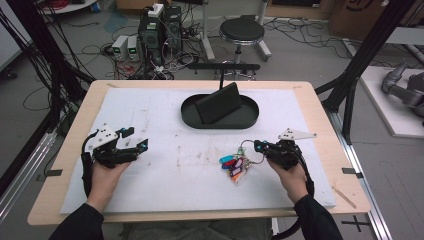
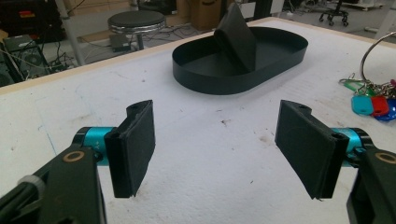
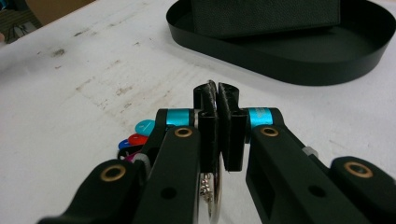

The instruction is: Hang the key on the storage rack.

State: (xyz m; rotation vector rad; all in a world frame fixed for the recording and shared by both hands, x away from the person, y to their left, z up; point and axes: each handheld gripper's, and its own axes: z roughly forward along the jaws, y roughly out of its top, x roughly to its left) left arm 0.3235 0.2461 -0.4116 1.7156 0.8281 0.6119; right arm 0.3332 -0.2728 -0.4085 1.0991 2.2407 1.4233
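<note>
Keys (image 1: 235, 166) partly hidden in the right gripper view: only a few coloured tags (image 3: 137, 135) peek out left of the jaws, rest blocked by the gripper body. Key ring (image 3: 211, 95) seen edge-on as a thin metal sliver between the jaws, lower loop cut off at the frame bottom. In the left gripper view the bunch is cropped at the right edge, ring (image 2: 378, 51) only half in frame. Individual keys too small to make out from the high view.

Right gripper (image 1: 258, 146) jaws clenched on the key ring, pads nearly meeting with the ring pinched between them. The tags trail toward the person from the ring and rest on the white mat (image 1: 150, 175) on the counter (image 1: 75, 130), right of centre, in front of the black oval tray (image 1: 220, 119). Tray holds a dark slab (image 1: 218, 104) leaning upright inside it.

Left gripper (image 1: 136, 139) jaws released, wide apart, nothing between them, pads above bare mat, well apart from the keys.

Both hands come in from the bottom, dark sleeves, each gripping from behind. Right hand (image 1: 290, 172) points its jaws leftward toward the keys; left hand (image 1: 105, 175) points its jaws right and slightly forward.
</note>
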